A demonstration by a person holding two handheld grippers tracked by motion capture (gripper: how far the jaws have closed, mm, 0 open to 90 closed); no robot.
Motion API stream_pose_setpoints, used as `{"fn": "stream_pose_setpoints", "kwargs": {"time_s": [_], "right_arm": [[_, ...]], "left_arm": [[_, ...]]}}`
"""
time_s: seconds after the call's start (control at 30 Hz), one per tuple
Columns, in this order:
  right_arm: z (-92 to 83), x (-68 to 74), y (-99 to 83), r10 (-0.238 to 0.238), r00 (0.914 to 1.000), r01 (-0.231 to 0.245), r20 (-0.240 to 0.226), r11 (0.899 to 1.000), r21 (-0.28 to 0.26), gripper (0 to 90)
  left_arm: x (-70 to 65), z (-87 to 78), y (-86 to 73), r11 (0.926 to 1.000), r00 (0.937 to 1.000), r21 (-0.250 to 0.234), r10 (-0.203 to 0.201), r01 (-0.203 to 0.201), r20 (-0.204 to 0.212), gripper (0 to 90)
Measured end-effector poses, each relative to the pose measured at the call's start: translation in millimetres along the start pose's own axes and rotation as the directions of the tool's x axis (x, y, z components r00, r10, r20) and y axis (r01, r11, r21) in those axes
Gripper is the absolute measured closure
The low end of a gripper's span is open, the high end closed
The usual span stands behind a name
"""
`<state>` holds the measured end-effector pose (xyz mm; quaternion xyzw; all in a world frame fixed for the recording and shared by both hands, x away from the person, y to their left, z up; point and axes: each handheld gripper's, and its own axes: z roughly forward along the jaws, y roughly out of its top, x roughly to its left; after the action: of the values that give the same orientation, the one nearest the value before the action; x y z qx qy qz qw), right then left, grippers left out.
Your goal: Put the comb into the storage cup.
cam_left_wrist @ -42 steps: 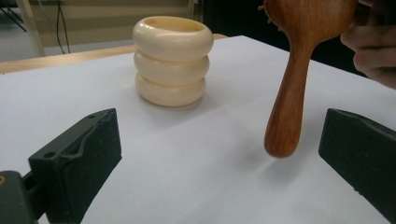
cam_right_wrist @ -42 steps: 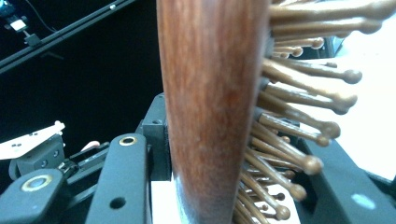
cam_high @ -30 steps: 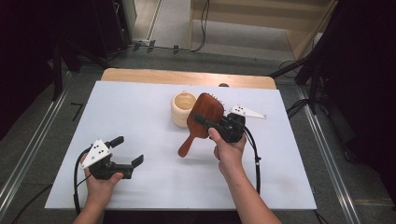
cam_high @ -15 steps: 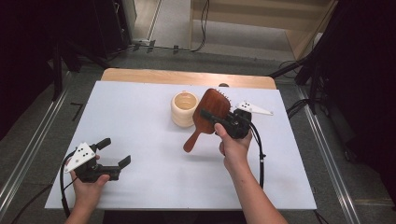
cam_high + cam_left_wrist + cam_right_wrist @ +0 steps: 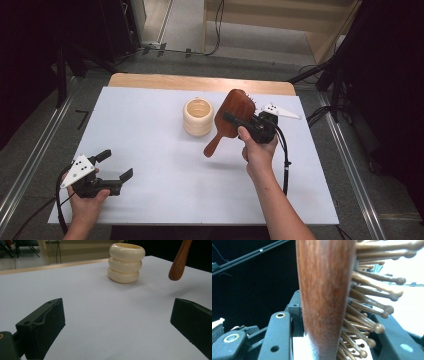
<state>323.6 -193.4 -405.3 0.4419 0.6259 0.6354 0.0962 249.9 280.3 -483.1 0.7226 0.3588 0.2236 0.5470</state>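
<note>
Holding: hairbrush (image 5: 231,116), clamped by its head in my right gripper (image 5: 248,125), lifted off the table (image 5: 150,125), at three o'clock of the cup (image 5: 198,116). Left gripper (image 5: 111,167): jaws wide, empty. Advice: keep handle downward, lower it steadily into the cup.

Overhead light falls evenly on the white worktop (image 5: 150,130); surroundings stay dark. Shadows are soft and faint. In the right gripper view the brush (image 5: 324,290) is close and slightly soft, with an overexposed background. The high view is sharp.
</note>
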Motion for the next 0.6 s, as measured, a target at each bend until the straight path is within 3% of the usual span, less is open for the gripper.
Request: {"fn": "stream_pose_setpoints", "kwargs": {"time_s": [0.43,0.6], "right_arm": [[-8.6,-5.3,16.0,-0.008,0.9998,0.009,0.016,1.0,-0.023,52.6],[-9.5,-6.3,22.8,-0.013,0.9997,0.014,0.022,0.999,-0.031,52.6]], "left_arm": [[-1.1,0.9,-4.2,1.0,1.0,-0.004,-0.004,0.004,0.008,0.0],[-2.8,1.2,-4.5,0.9999,0.9999,0.001,0.012,-0.012,0.009,0.0]]}}
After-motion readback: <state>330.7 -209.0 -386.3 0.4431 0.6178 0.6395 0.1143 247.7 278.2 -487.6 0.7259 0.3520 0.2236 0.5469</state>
